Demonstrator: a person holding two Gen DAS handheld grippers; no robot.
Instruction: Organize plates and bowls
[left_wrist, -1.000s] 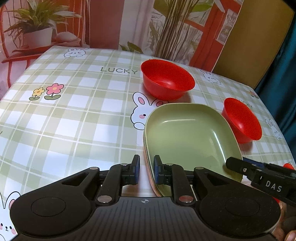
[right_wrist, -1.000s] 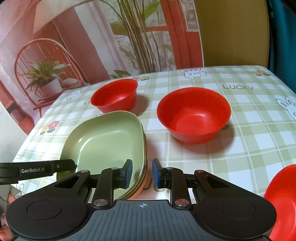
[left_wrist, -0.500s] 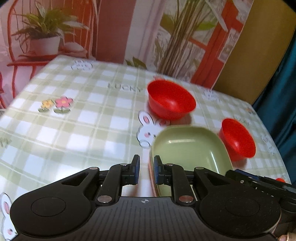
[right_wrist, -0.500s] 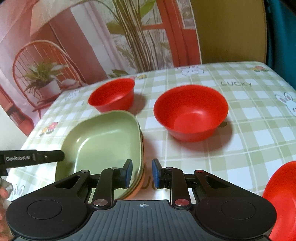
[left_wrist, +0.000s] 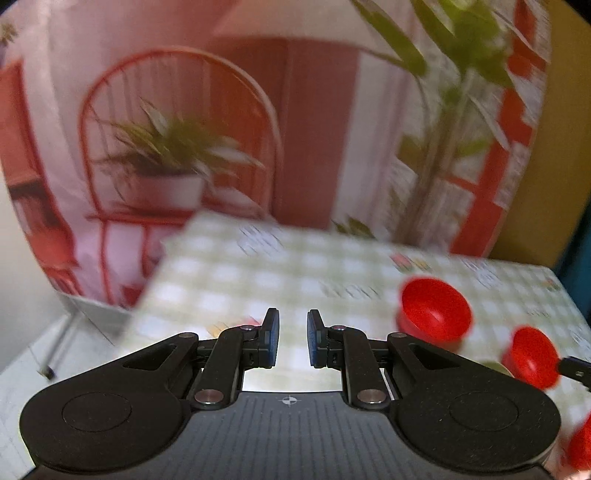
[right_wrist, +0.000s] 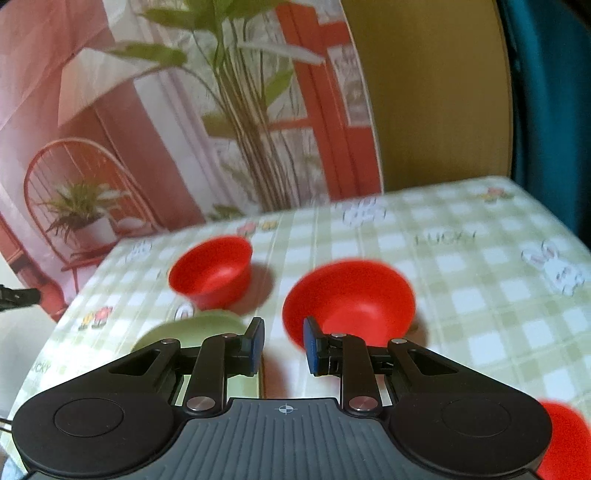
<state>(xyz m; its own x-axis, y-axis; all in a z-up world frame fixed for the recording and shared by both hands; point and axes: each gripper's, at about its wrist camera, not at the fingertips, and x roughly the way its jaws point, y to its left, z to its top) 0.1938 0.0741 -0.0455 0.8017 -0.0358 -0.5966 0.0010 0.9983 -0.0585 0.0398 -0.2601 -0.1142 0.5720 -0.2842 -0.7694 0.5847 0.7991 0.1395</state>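
Green-and-white checked cloth with rabbit prints covers the table (right_wrist: 480, 295), and both views are blurred. In the right wrist view, from the left: the dark tip of the left gripper pokes in at the frame's edge; a pale green plate (right_wrist: 192, 328) lies low, mostly hidden behind the near gripper's body, only its rounded far rim showing; just beyond it sits a small red bowl (right_wrist: 212, 271), upright, glossy plastic with a flat base; to its right and apart from it stands a wider red bowl (right_wrist: 351, 302), its near rim reaching down behind the fingertips; a third red bowl (right_wrist: 565, 439) is cut off at the bottom right corner. The right gripper (right_wrist: 282, 345) has its blue-padded jaws parted with a clear gap, holding nothing and touching nothing. In the left wrist view, the left gripper (left_wrist: 291, 343) likewise stands released, a moderate gap between its pads, empty, with bare cloth beyond; the red bowls lie well off to its right.
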